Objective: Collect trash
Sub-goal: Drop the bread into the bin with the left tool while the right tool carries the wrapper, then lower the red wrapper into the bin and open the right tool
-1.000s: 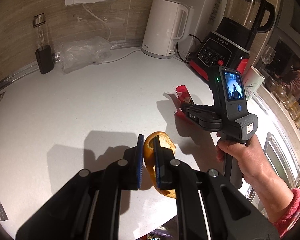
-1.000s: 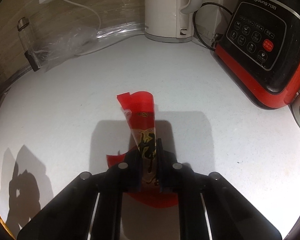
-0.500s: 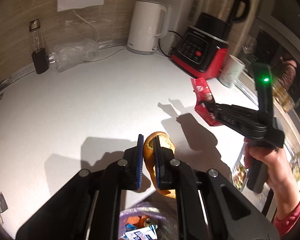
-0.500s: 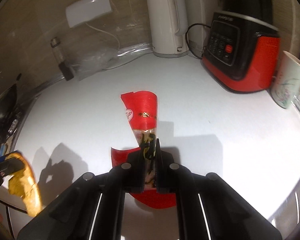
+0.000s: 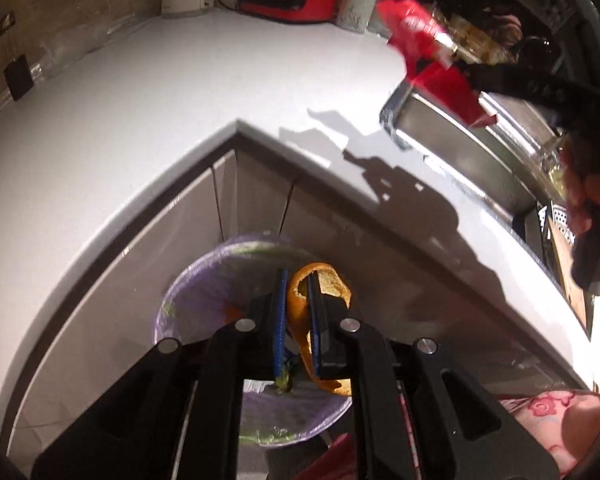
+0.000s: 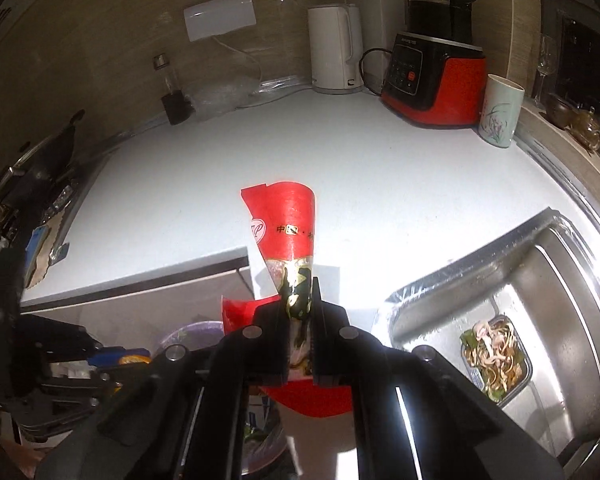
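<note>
**Trash held above the lined bin in both claws**

Orange peel [image 5: 320, 280] was pinched between the blue pads of the left claw [image 5: 298, 312], the curl of peel rising past the fingertips and hanging down behind them. It was held clear of the desk [image 5: 148, 92], directly over the trash bin [image 5: 192, 284], a round bin lined with a purplish bag and set on the floor against the grey cabinet fronts [image 5: 112, 300] below the desk's corner. Scraps could be made out inside the bin, though not identified.

A red snack wrapper [image 6: 286, 232] was gripped near its dark printed lower part by the right claw [image 6: 300, 300], whose jaws were pressed together on it. The wrapper's upper end stood upright past the fingertips, and a red flap hung below the jaws. It was held in the air over the desk's edge, beside the steel sink [image 6: 540, 248], in which a small tray of food scraps [image 6: 496, 356] lay. In the left wrist view, the same wrapper [image 5: 428, 56] was seen raised at upper right.

At the back of the desk stood a white kettle [image 6: 336, 48], a red-and-black blender [image 6: 436, 76] and a pale cup [image 6: 500, 112].
</note>
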Action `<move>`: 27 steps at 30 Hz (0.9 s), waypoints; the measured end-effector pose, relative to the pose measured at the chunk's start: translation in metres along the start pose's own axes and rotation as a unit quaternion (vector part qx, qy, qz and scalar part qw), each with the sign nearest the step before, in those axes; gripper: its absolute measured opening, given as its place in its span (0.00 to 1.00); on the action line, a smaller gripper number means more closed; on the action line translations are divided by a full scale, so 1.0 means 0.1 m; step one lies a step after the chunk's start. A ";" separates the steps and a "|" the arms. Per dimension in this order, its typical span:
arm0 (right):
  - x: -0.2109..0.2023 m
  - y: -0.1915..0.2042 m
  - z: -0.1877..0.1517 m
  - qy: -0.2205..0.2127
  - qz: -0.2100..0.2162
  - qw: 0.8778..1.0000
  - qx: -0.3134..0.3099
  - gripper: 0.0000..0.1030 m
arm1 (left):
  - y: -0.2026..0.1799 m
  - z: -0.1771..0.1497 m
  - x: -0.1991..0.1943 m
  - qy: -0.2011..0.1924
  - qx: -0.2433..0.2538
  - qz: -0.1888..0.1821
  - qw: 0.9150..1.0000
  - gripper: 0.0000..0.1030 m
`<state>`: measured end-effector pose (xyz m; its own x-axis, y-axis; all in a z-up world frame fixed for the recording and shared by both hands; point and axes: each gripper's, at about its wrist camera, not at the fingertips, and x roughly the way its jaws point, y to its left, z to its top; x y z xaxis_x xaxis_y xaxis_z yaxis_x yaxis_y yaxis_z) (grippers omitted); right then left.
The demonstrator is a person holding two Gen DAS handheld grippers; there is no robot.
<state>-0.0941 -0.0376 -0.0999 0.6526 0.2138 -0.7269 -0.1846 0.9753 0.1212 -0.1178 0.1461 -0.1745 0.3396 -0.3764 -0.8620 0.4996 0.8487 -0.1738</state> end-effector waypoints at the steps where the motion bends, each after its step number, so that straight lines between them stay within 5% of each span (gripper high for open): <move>1: -0.04 0.03 -0.05 0.000 -0.001 1.000 0.002 0.08 | 0.02 -0.10 0.08 0.012 0.001 0.002 1.000 0.10; 9: -0.29 0.30 -0.28 0.001 -0.017 1.000 0.005 0.08 | 0.27 -0.69 0.99 0.127 0.000 0.025 0.992 0.10; 13: -0.37 0.34 -0.30 -0.001 -0.027 1.000 0.002 0.08 | 0.25 -0.84 1.25 0.166 0.013 0.023 0.986 0.19; 14: -0.39 0.36 -0.31 -0.001 -0.029 1.000 0.001 0.08 | 0.23 -0.85 1.25 0.163 0.017 0.023 0.986 0.24; 16: -0.42 0.39 -0.34 -0.001 -0.033 0.999 -0.001 0.08 | 0.19 -0.85 1.20 0.144 0.021 0.031 0.989 0.54; 17: -0.43 0.40 -0.34 -0.001 -0.035 0.999 -0.002 0.08 | 0.18 -0.83 1.16 0.132 0.022 0.035 0.990 0.59; 24: -0.39 0.45 -0.40 0.005 -0.026 1.000 -0.011 0.09 | 0.10 -0.63 0.77 0.079 0.037 0.039 0.995 0.65; 27: -0.28 0.52 -0.48 0.014 -0.017 0.999 -0.032 0.09 | 0.06 -0.53 0.40 0.036 0.040 0.045 0.998 0.76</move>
<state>-0.1573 0.0050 -0.1057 0.6382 0.1771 -0.7492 -0.2100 0.9763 0.0520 -0.1435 0.1563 -0.2353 0.3300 -0.2700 -0.9045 0.5326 0.8444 -0.0577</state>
